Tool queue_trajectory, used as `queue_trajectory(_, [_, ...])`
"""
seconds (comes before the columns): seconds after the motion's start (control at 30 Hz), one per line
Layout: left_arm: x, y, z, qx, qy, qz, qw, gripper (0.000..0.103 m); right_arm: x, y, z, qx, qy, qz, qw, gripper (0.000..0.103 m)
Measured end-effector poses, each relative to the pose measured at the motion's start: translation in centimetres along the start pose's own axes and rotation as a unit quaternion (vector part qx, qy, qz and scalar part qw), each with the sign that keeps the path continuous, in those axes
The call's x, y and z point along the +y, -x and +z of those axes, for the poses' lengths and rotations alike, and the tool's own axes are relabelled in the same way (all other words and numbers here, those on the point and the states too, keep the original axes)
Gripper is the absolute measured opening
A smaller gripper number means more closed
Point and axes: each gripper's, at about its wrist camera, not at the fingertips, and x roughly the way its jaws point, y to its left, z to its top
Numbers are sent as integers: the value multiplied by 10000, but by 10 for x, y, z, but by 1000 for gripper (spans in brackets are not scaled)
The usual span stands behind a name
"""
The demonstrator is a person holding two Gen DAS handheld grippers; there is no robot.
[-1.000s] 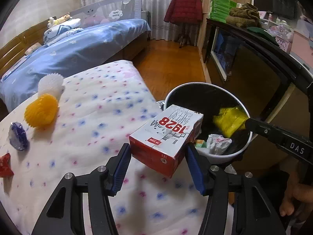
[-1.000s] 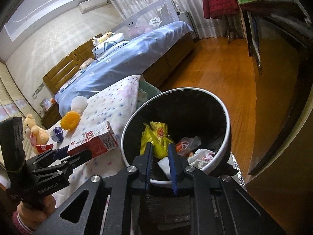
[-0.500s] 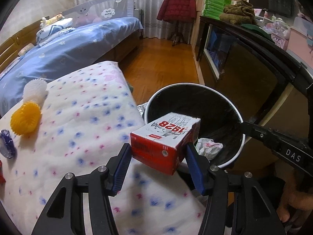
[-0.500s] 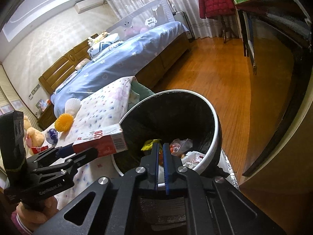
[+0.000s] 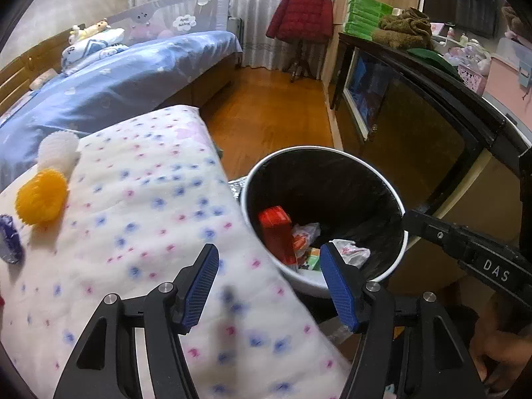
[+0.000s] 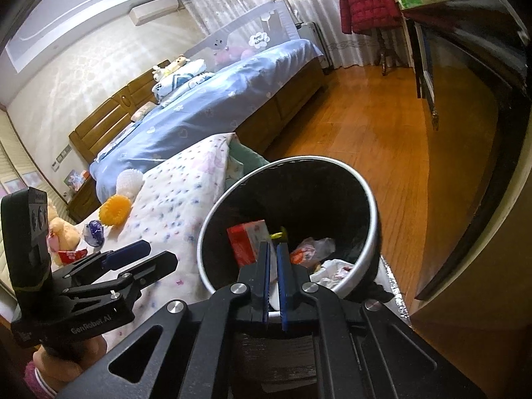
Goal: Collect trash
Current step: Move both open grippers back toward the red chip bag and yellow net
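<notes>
Carton of red and white card [image 5: 276,232], rectangular, inside the round black-lined trash bin with a white rim [image 5: 395,199]. It stands on end against the bin wall nearest the bed, long axis close to upright, one red end face turned up toward the rim. Crumpled white plastic wrappers [image 5: 349,251] and other small scraps lie beside it at the bottom of the bin.

The left gripper [image 5: 269,282], black with blue ribbed pads, hangs over the near edge of the bin; its jaws have just been opening and stand apart with nothing between them. The right gripper [image 6: 272,266] points into the bin from the opposite side, its two blue pads drawn together, nothing visibly caught between them.

The bin stands on the wooden plank floor [image 6: 382,139], just beside a white quilt dotted blue and pink [image 5: 149,216]. On the quilt, well apart from the bin, lie an orange spiky ball [image 5: 40,199], a white spiky ball [image 5: 56,148] and a blue wrapper [image 5: 8,242]. Beyond is a bed under a blue cover [image 5: 133,76], a red padded jacket on a stand [image 5: 301,13] and a dark cabinet [image 5: 415,116] along the wall.
</notes>
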Motion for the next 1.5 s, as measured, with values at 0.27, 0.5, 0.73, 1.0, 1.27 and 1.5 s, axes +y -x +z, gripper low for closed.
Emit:
queue_trajectory(0.27, [33,26,-29,-62,314,253,9992,63,35,-9,-5,138,202,276,9993,4])
queue_trajectory(0.5, [69,55,-54,-151,617,632,9960,66,69,-26,-13,383,301,634,9968,11])
queue_trajectory(0.73, [108,80,-74,-250,1033,982,9895,72,106,-34,-20,427,504,943,9934,64])
queue_trajectory(1.0, [157,112,-101,-313,1637,1391,9762,73,144,-53,-26,585,702,1167,9890,80])
queue_trajectory(1.27, [197,133,-120,-376,2145,1736,9604,76,178,-77,-29,783,865,1354,9839,87])
queue_trajectory(1.5, [225,135,-125,-385,2464,1960,9484,77,209,-102,-28,911,1053,1458,9795,89])
